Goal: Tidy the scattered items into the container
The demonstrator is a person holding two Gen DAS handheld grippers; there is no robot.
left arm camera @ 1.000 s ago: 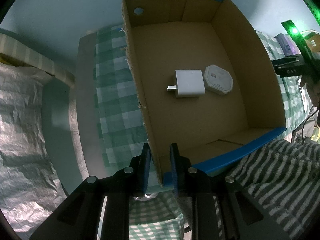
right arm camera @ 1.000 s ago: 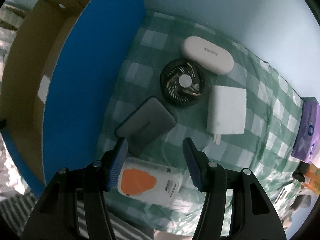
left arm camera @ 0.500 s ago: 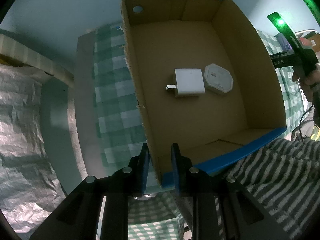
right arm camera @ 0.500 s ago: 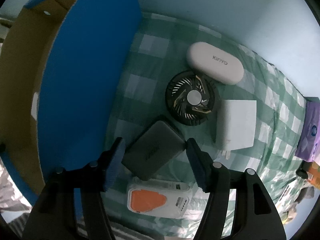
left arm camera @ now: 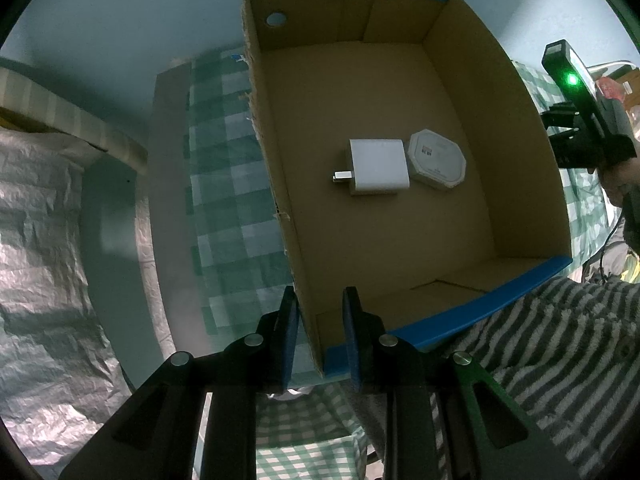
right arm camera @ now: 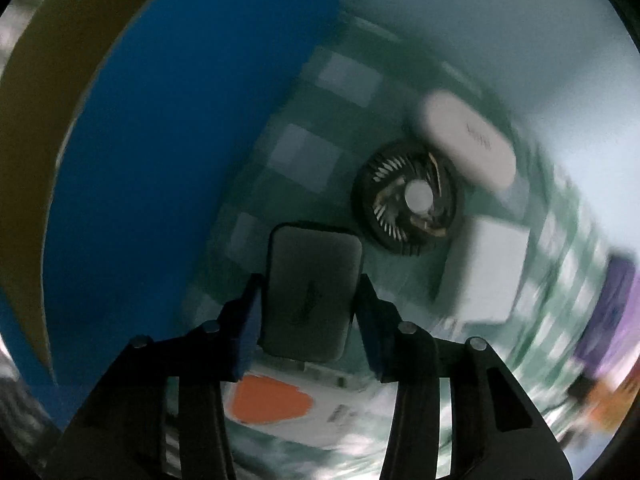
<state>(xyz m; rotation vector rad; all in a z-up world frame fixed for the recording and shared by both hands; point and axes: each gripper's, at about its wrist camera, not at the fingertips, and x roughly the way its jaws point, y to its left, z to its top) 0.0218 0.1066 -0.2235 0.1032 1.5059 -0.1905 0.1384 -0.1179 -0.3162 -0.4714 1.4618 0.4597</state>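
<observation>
- Left gripper [left arm camera: 319, 322]: jaws straddle the box [left arm camera: 440, 128] wall at its near left corner, one finger outside, one inside; narrow gaps show on both sides of the cardboard, so I cannot tell if it pinches.
- Box: open, brown inside, blue rim. On its floor a white charger [left arm camera: 378, 172], prongs pointing left, and a white octagonal puck [left arm camera: 438, 164] touching its right side.
- Right gripper [right arm camera: 310, 312]: clamped on a grey power bank [right arm camera: 310, 292], pads against both long edges.
- View blurred. Still on the checked cloth [right arm camera: 304, 152]: black fan [right arm camera: 408, 196], white oval case [right arm camera: 466, 144], second white charger [right arm camera: 486, 276], orange-and-white packet [right arm camera: 280, 404] under the bank.
- Blue box wall at left.
</observation>
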